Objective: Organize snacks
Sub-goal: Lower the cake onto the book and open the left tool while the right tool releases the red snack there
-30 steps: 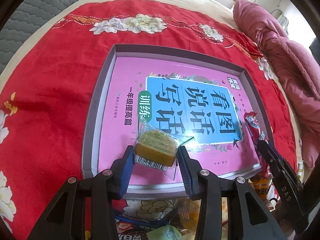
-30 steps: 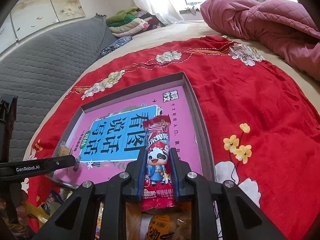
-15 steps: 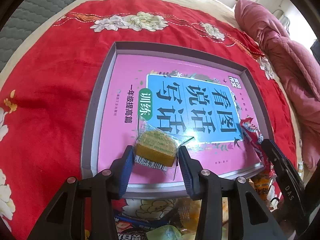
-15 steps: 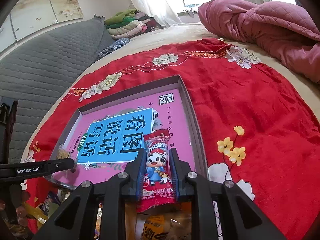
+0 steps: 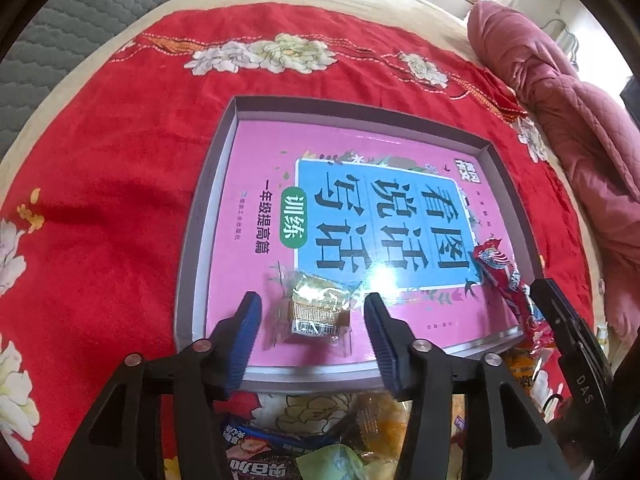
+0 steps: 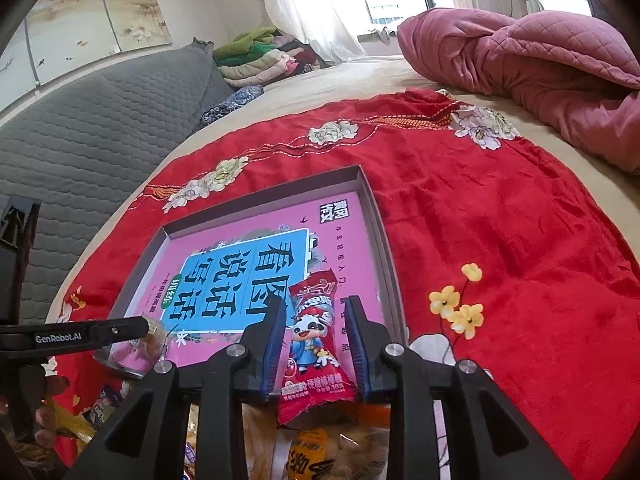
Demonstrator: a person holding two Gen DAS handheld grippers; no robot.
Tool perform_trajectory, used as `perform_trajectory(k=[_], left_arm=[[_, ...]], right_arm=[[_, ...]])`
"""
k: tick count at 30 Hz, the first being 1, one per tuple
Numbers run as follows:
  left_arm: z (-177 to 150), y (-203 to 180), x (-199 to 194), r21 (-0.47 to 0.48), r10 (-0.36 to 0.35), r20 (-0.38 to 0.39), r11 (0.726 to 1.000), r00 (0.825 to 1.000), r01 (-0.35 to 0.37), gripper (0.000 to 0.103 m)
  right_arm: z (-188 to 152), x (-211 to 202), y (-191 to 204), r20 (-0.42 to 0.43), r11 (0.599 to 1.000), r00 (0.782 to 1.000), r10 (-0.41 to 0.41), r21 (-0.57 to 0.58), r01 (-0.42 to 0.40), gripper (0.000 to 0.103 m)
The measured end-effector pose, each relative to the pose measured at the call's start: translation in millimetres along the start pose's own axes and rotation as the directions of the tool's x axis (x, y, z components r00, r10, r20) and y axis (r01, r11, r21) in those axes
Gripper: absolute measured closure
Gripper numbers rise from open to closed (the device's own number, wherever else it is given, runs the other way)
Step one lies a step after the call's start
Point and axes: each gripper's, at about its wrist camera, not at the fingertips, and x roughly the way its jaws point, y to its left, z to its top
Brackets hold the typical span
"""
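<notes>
Now both tongs, left (image 5: pixel 312 320) and right (image 6: pixel 316 344), have just been opening, gaps beside light crinkly cake packet (image 5: pixel 318 308) and slippery stick pouch (image 6: pixel 316 336) (pinch their middles).

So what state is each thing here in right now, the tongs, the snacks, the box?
Left tongs: open, just widened; pads clear of the snack.
Small gold-wrapped snack: lying flat in the box, released.
Right tongs: open, just widened slightly; packet still between them.
Red cartoon-cow packet: top end in the box, tail over its near edge.
Shallow grey box: open, lined with a pink book cover.
Loose snack pile: outside the box, unsorted.
</notes>
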Motion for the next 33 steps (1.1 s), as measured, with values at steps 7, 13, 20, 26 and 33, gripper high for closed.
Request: perform_trajectory(k=[7,13,20,26,33], left_arm=[[1,0,-16,0.008,-0.012,0.028,1.0,1.0,0.012,0.046],[2,3,-35,0.006,-0.015,0.063,1.0,0.998,0.014,0.042],[-2,8,-53,0.009,-0.023,0.088,1.0,0.996,0.022,0.042],[-7,15,-64,-0.002,-0.043,0.093,0.999,0.995,0.043,0.038],[-17,26,-71,-0.01,-0.062,0.081,0.998,0.995,0.063,0.037]], right_arm=[[3,-14,-8,0.039,1.0,0.999,0.004,0.011,-0.005,0.063],[7,-29,-14,0.084,1.0,0.996,0.011,0.025,-0.013,0.054],[9,-44,-23,0.104,0.999,0.995,-0.003,0.046,-0.002,0.048],[7,-54,-15,0.105,1.0,0.994,0.019,0.021,-0.022,0.042],[0,-66,3,0.09,0.999,0.995,0.05,-0.022,-0.048,0.036]])
